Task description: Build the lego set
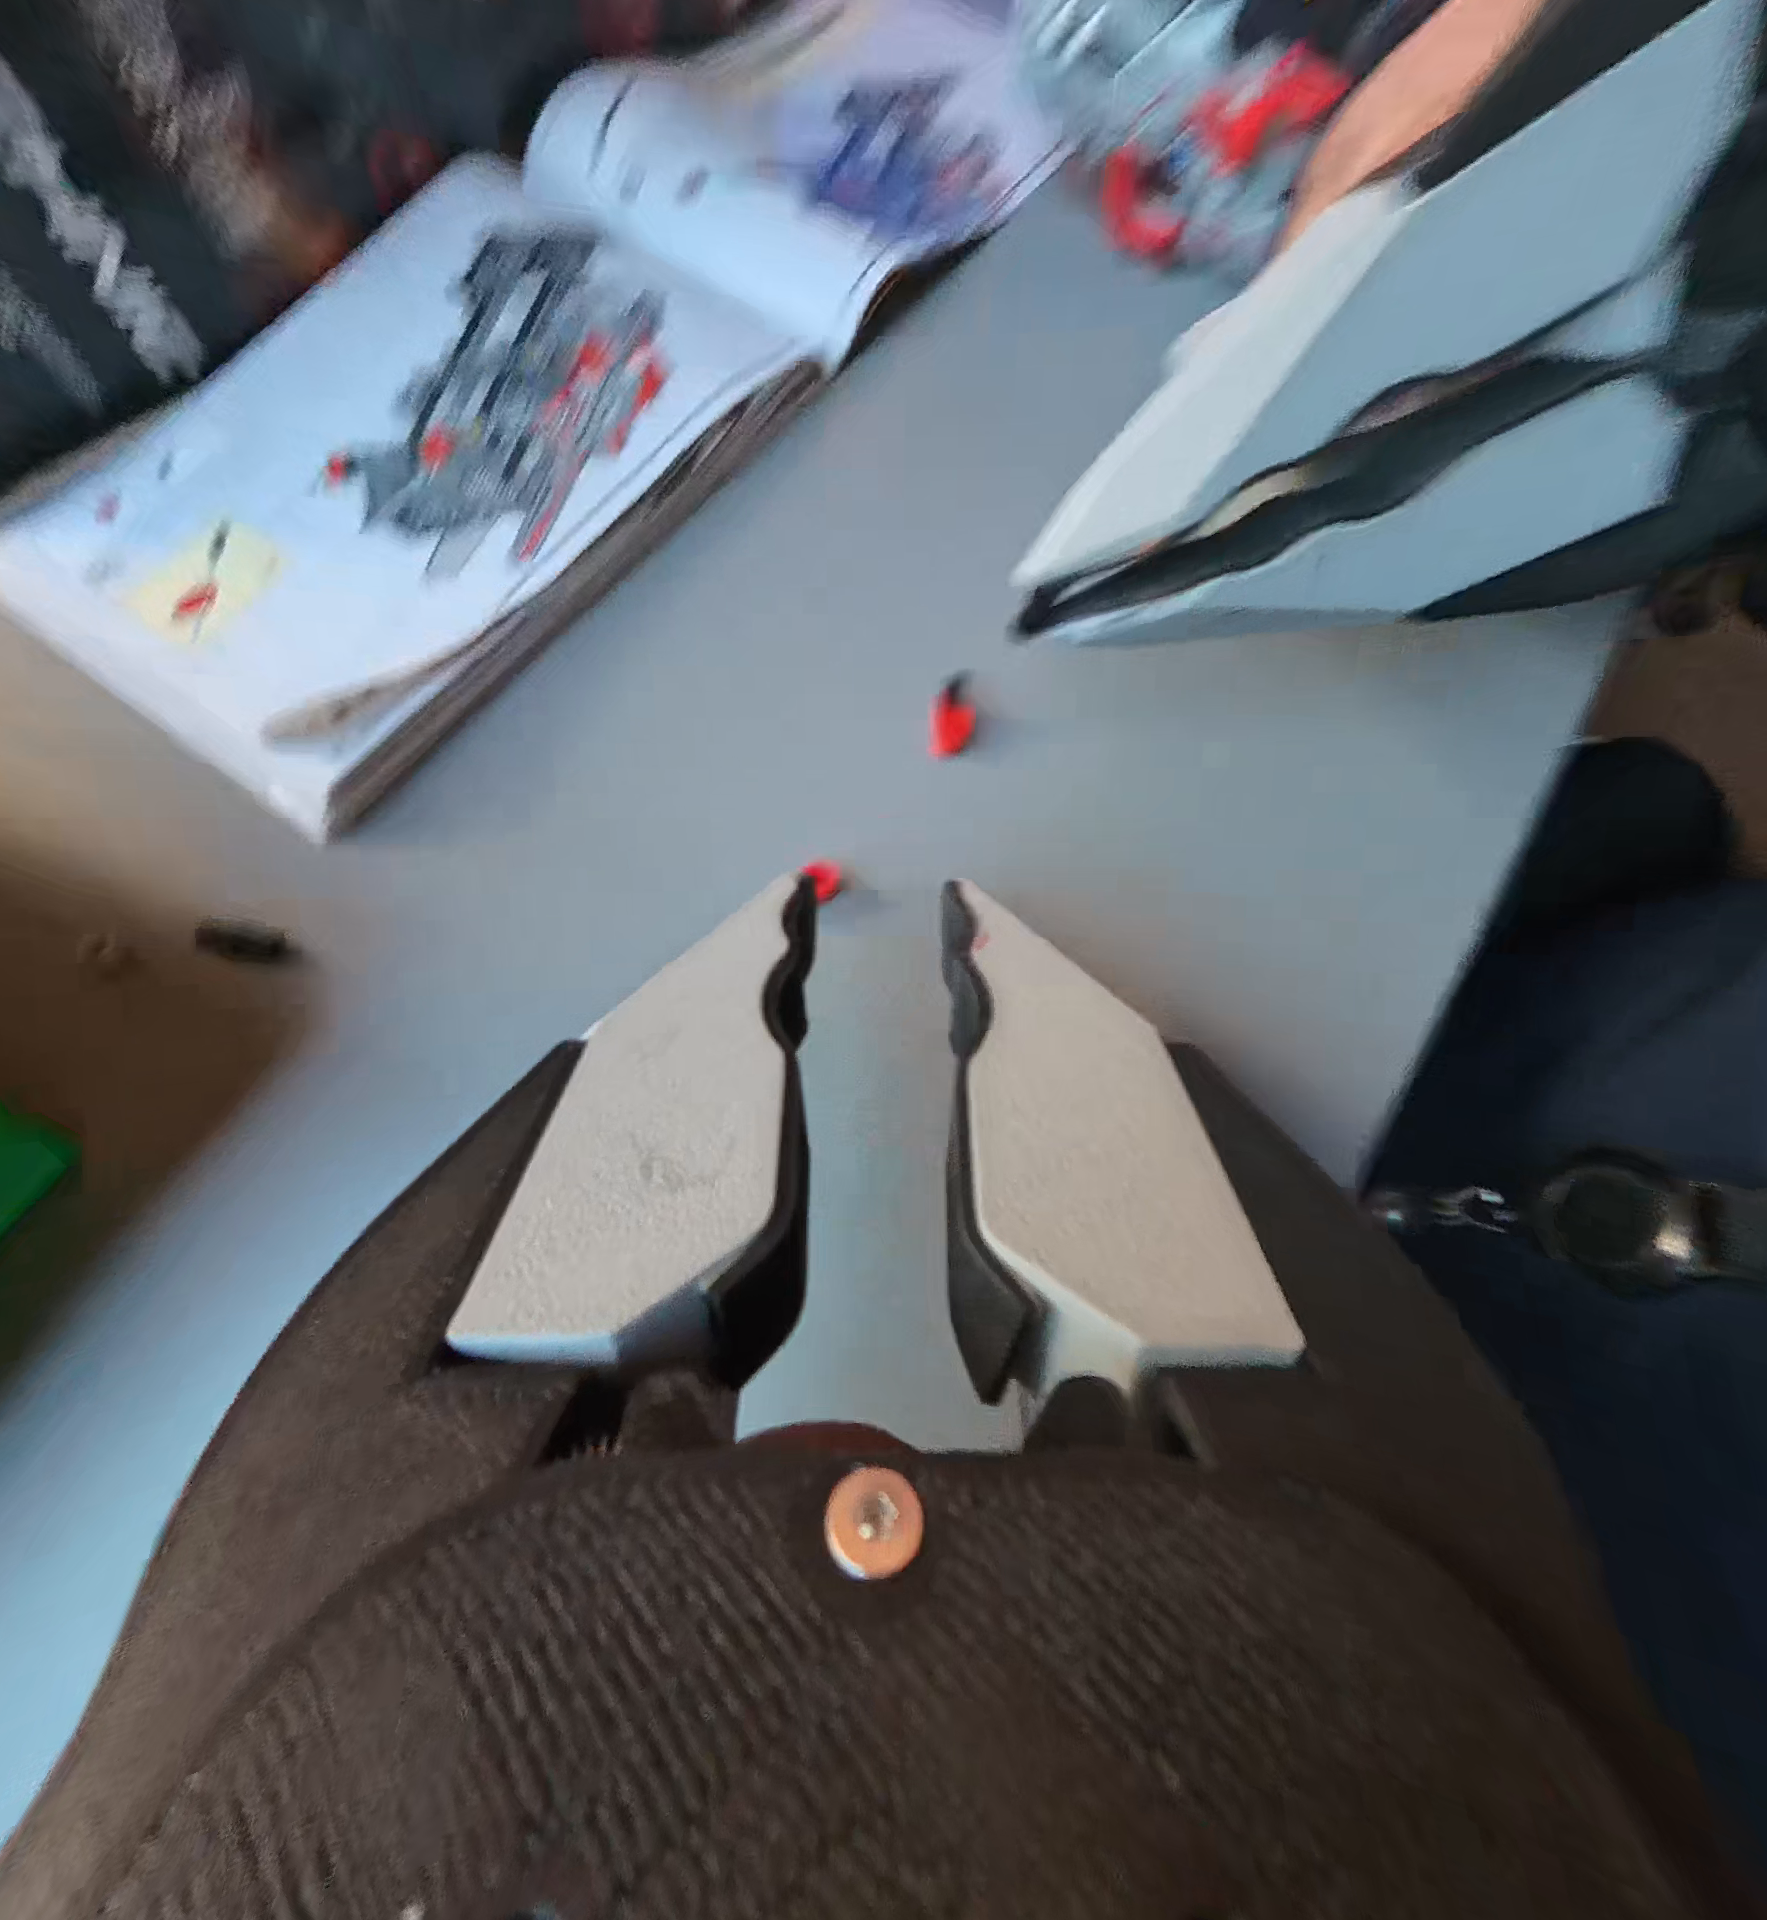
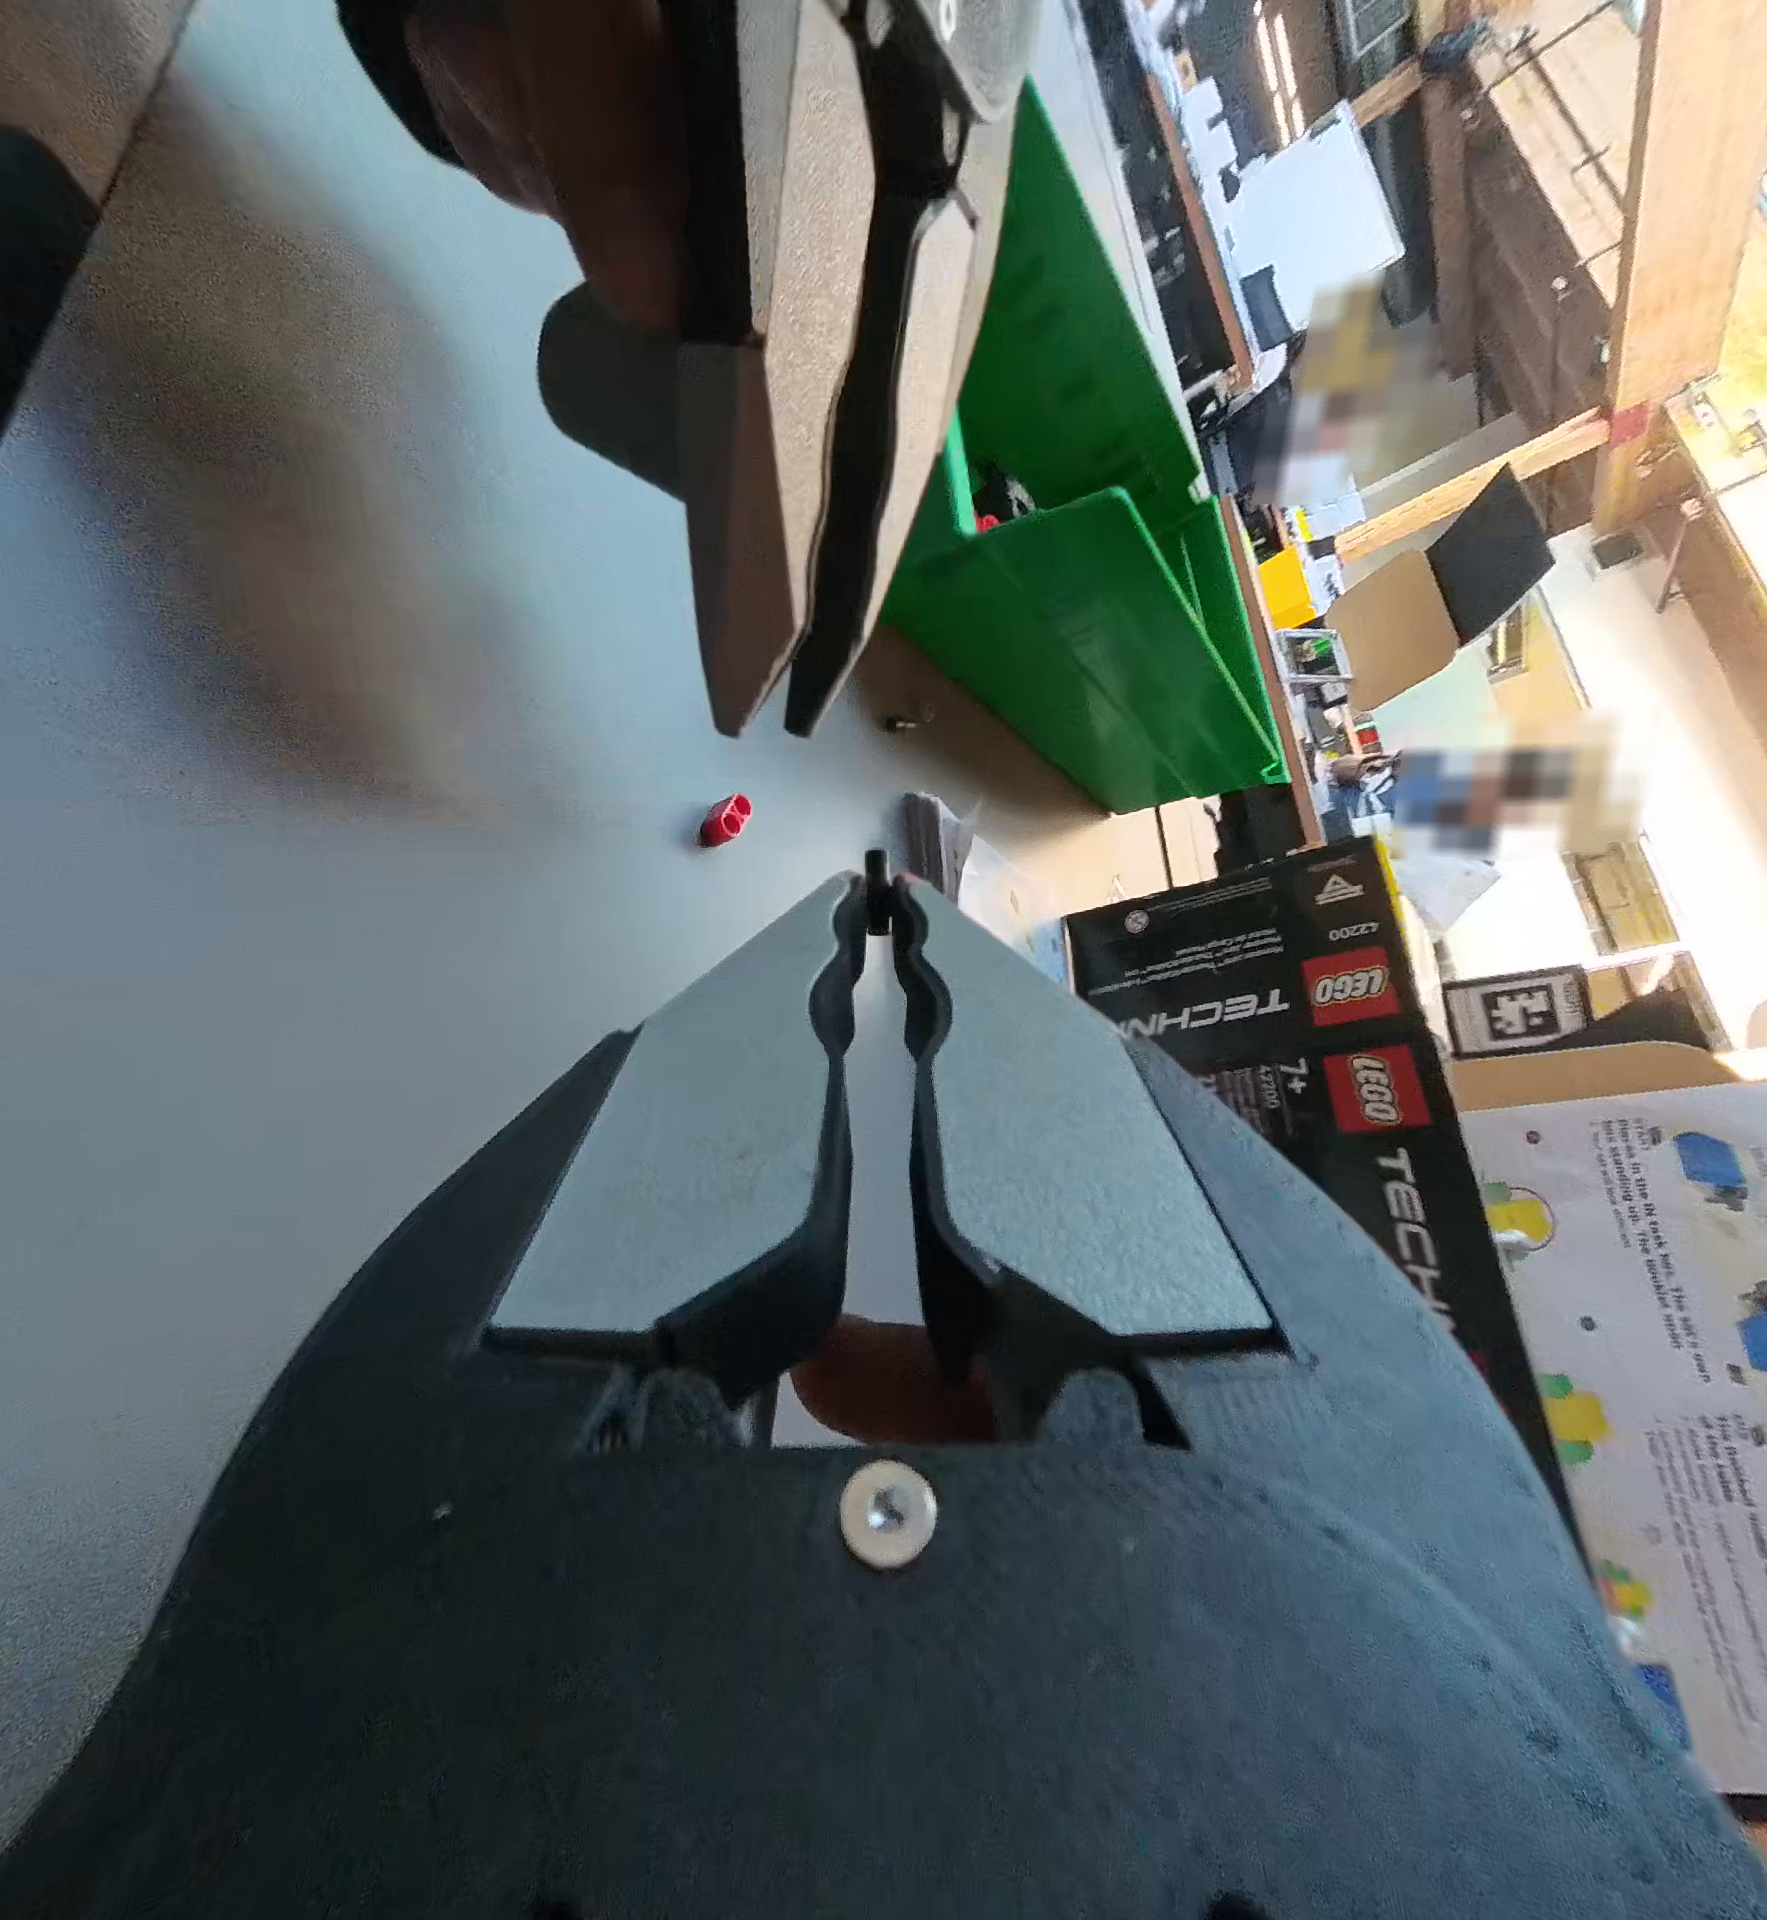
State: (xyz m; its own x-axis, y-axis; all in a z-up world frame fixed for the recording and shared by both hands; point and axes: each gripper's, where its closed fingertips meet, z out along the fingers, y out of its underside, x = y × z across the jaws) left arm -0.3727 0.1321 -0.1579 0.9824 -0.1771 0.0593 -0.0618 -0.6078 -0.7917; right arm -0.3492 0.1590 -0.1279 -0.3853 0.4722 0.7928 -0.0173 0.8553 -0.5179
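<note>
We have a half-built model (image 1: 1201, 135) at the far end of the table (image 1: 1222, 935), beyond the open instruction book (image 1: 422, 468), so much is left. Nearer than the book lies a small red piece (image 2: 725, 820). Our right gripper (image 2: 874, 899) is clamped on a black pin (image 2: 875, 891); our left gripper (image 1: 874, 894) stands apart, empty, beside another red piece (image 1: 823, 881).
</note>
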